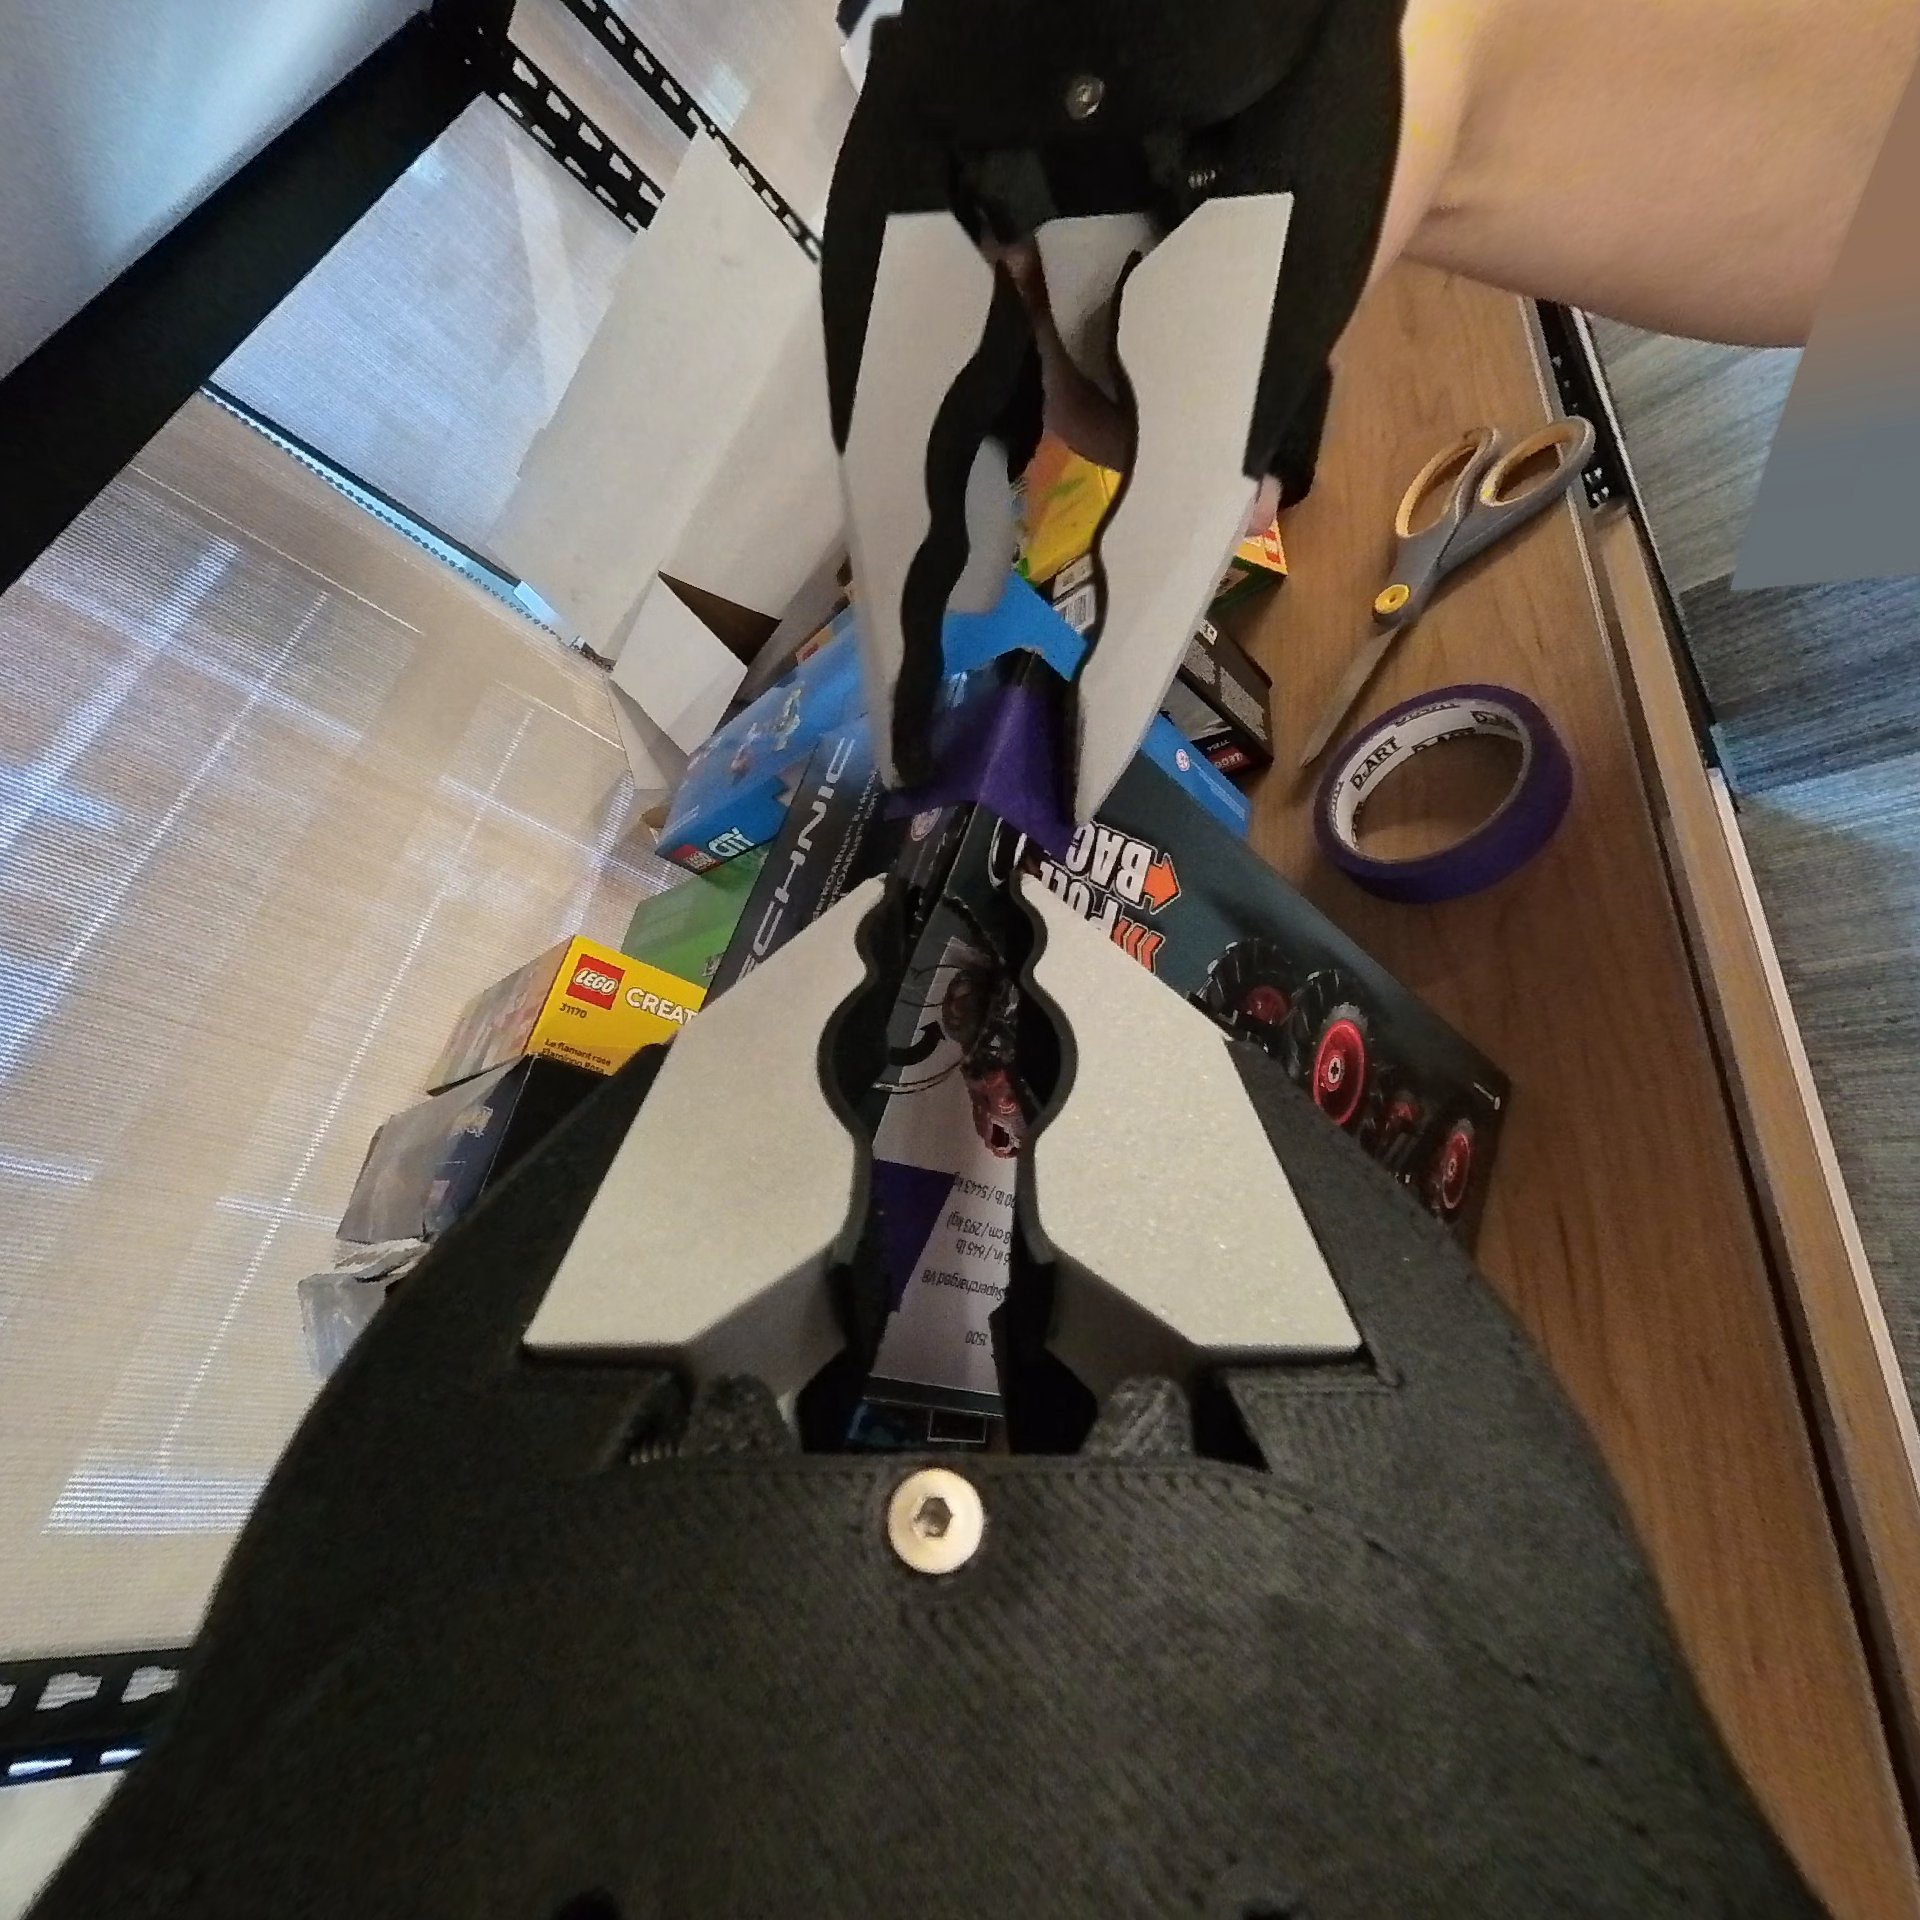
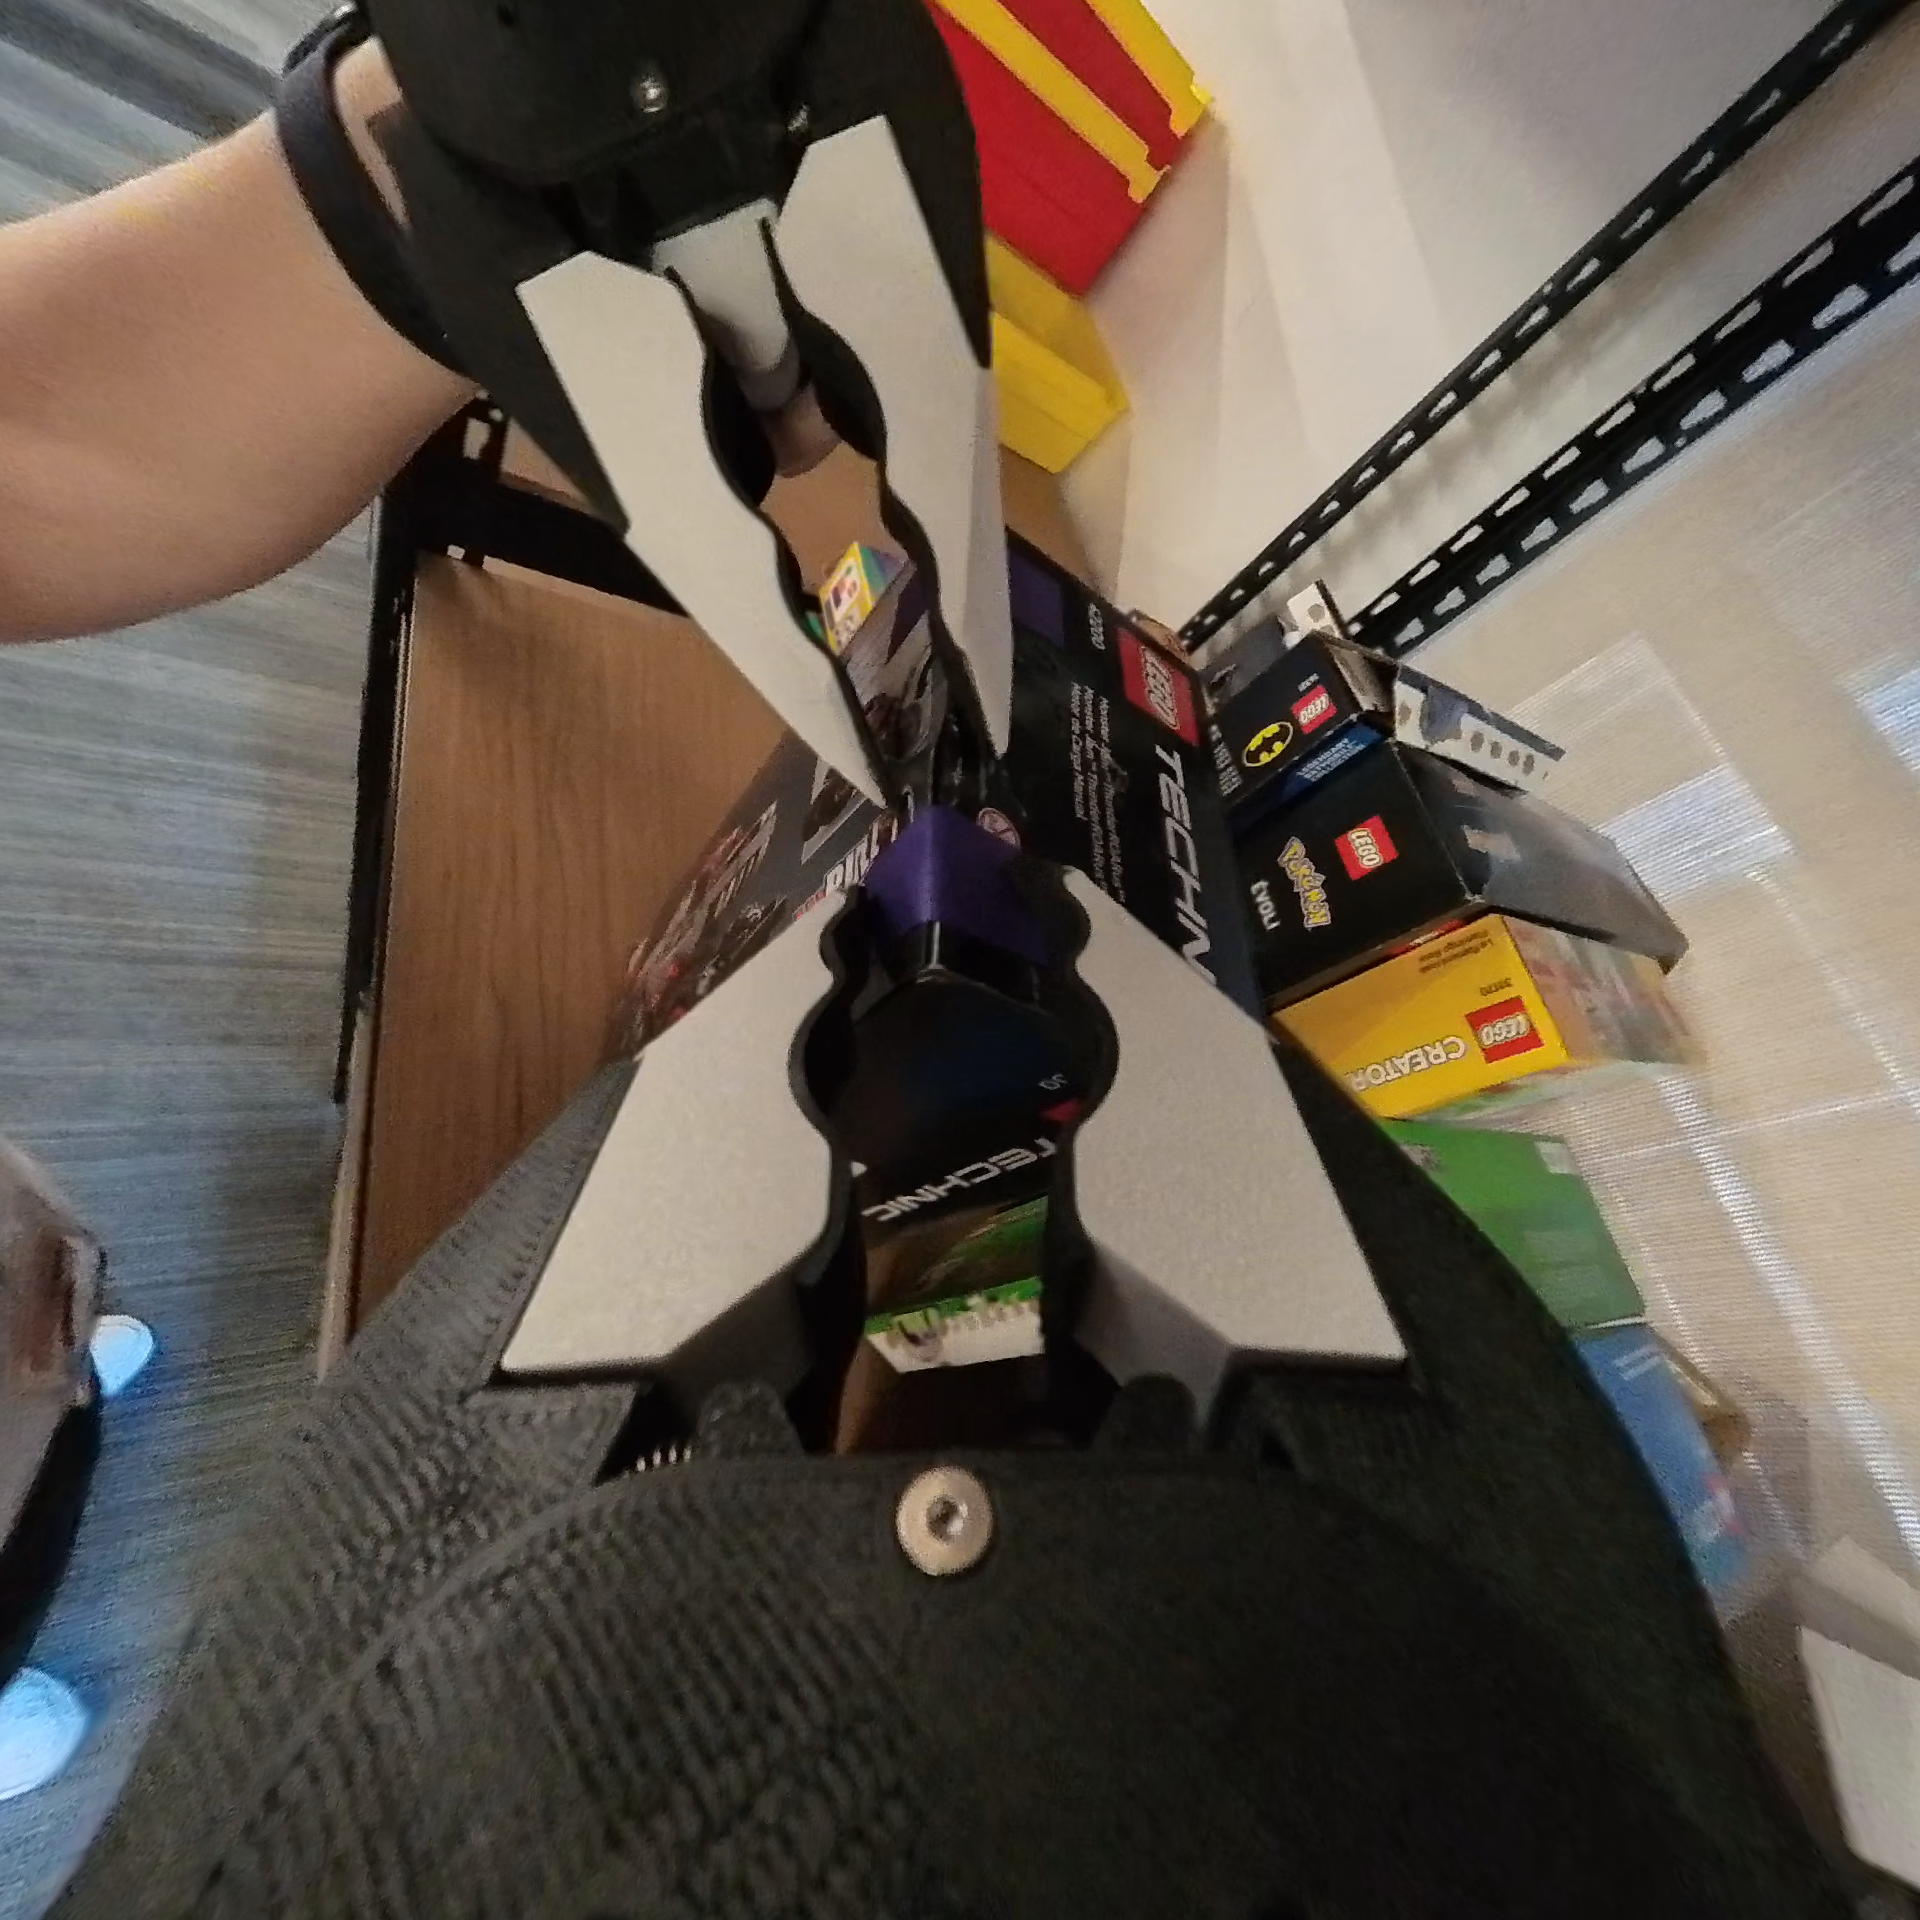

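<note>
My left gripper (image 1: 954, 899) comes down over the narrow side of a dark box (image 1: 1299, 966) that stands on edge on the wooden table (image 1: 1558, 1195). Its jaws are a little apart and the box fills the gap between them, so they look clamped on the box's two broad faces. My right gripper (image 2: 956, 899) meets it from the opposite side, tips nearly facing tips. Its jaws are somewhat wider, and they grip the same box right where a strip of purple tape (image 2: 940, 868) is folded over the edge. The strip sits between the fingertips, touching the box.

The box leans among a heap of other boxes: a yellow box (image 2: 1455, 1029) and a green box (image 2: 1507, 1226) low on one side, two black boxes (image 2: 1351, 862) stacked beyond the yellow one, and a blue box (image 1: 748, 769) behind. On the bare wood away from the heap lie a roll of purple tape (image 1: 1444, 790) and, just past it, a pair of scissors (image 1: 1455, 540) with grey and yellow handles, closed. Black shelf rails (image 2: 1558, 395) run along the pale wall. Red and yellow bins (image 2: 1049, 135) sit at the far end. A bare forearm (image 2: 156, 416) leads to the left gripper.
</note>
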Tool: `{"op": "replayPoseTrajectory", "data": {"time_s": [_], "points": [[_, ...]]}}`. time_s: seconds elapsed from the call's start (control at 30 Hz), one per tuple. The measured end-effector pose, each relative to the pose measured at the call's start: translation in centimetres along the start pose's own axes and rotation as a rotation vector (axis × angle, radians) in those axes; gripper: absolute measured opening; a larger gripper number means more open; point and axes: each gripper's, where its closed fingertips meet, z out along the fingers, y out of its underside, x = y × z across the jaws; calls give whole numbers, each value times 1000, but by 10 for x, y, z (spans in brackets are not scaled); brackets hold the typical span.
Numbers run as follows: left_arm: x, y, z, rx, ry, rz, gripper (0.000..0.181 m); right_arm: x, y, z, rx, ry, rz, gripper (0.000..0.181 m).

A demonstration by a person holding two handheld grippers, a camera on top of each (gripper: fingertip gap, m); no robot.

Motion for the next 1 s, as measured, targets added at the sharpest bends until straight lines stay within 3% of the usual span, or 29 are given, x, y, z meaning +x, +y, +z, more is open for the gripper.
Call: {"op": "replayPoseTrajectory", "data": {"time_s": [0.27,0.5,0.63,0.73,0.87,1.0], "points": [[-1,0,1,-1,-3,0,17,0,2,4,-3,69,-174,47],[0,0,0,6,1,-3,17,0,-1,7,61,52,-139,46],[-1,1,0,8,3,-3,17,18,-34,-30,325,160,-100,39],[-1,1,1,9,7,-6,17,25,-33,-35,323,354,-339,62],[-1,1,0,10,9,-7,17,13,-46,-36,333,512,-639,62],[0,1,0,10,14,-10,17,13,-49,-25,245,562,-825,65]]}}
